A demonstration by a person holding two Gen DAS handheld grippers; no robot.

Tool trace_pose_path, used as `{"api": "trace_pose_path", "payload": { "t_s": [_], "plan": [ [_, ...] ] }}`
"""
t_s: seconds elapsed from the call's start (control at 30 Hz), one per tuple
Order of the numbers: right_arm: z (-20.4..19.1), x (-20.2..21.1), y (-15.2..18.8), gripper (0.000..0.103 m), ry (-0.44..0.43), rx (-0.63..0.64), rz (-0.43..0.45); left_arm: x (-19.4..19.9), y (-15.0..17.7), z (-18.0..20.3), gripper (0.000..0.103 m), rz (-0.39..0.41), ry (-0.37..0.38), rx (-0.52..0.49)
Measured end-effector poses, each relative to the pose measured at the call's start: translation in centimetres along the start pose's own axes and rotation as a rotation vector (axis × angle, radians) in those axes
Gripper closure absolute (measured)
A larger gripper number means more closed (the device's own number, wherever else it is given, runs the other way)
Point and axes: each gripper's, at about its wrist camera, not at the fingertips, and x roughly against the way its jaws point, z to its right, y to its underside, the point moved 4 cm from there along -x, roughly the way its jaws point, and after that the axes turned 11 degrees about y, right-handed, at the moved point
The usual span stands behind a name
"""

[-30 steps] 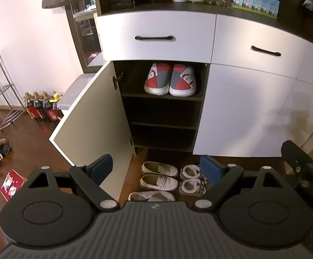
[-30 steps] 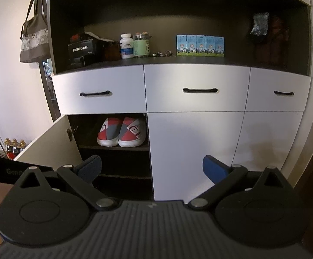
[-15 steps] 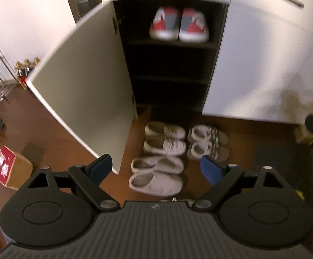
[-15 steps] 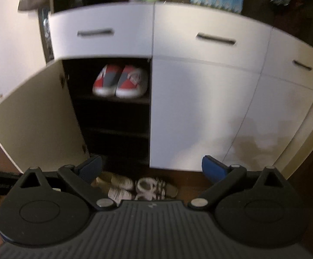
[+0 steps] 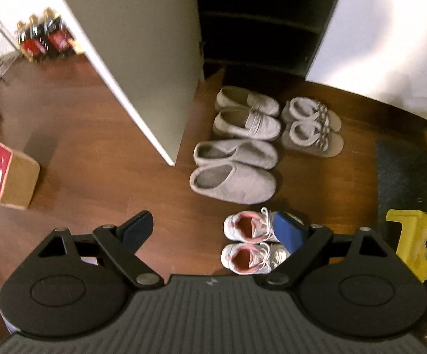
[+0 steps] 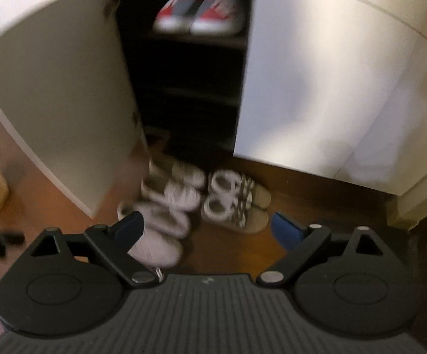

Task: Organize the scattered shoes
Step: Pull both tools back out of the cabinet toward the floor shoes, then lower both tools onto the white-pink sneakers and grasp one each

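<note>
Looking down now, not at the drawers as before — left gripper (image 5: 213, 230) is held wide, empty, above pink-lined sneakers (image 5: 250, 242) on the floor; right gripper (image 6: 210, 227) is closing w/ nothing between, near sandals (image 6: 234, 200).

Two grey slippers (image 5: 232, 171), two loafers (image 5: 247, 113), two sandals (image 5: 312, 126), two white sneakers (image 5: 250, 242), two red shoes (image 6: 198, 13), three bottles (image 5: 44, 37)
</note>
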Motion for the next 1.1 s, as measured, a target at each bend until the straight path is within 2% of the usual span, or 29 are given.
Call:
{"api": "trace_pose_path", "payload": {
  "t_s": [0.1, 0.23, 0.3, 0.4, 0.5, 0.53, 0.57, 0.63, 0.77, 0.83, 0.97, 1.1],
  "plan": [
    [-1.7, -2.4, 0.3, 0.011, -0.002, 0.074, -0.065, -1.2, 0.7, -1.1, 0.012, -0.004, -0.011, 0.020],
    [-4.8, -6.5, 0.3, 0.011, -0.067, 0.139, -0.140, -2.5, 1.9, -2.3, 0.012, -0.004, -0.017, 0.072],
    [-6.5, -8.5, 0.7, 0.011, -0.100, 0.223, -0.150, -3.6, 3.0, -3.1, 0.012, -0.009, -0.021, 0.123],
    [-10.6, -12.1, 2.6, 0.015, -0.181, 0.455, -0.114, -5.4, 4.3, -4.2, 0.012, -0.016, -0.037, 0.189],
    [-15.0, -15.8, 5.6, 0.028, -0.288, 0.678, -0.074, -7.9, 6.6, -5.2, 0.012, -0.004, -0.078, 0.270],
    [-16.5, -17.3, 6.9, 0.039, -0.328, 0.746, -0.064, -8.6, 7.2, -5.3, 0.012, 0.003, -0.089, 0.285],
    [-18.0, -18.8, 8.5, 0.044, -0.369, 0.813, -0.054, -9.3, 7.8, -5.5, 0.012, 0.011, -0.100, 0.298],
    [-21.2, -22.6, 12.9, 0.047, -0.466, 0.960, -0.055, -11.0, 9.0, -5.5, 0.012, 0.010, -0.112, 0.324],
    [-25.0, -27.8, 19.2, 0.048, -0.506, 1.074, -0.058, -15.1, 12.0, -5.4, 0.012, 0.002, -0.107, 0.402],
    [-25.9, -29.5, 21.5, 0.048, -0.508, 1.089, -0.055, -17.2, 13.7, -5.3, 0.013, -0.017, -0.095, 0.427],
    [-28.1, -33.0, 24.6, 0.049, -0.495, 1.091, -0.069, -19.4, 15.8, -5.0, 0.013, -0.055, -0.078, 0.437],
    [-30.0, -35.1, 26.2, 0.053, -0.487, 1.128, -0.076, -21.1, 17.5, -5.2, 0.013, -0.081, -0.044, 0.440]
  ]
}}
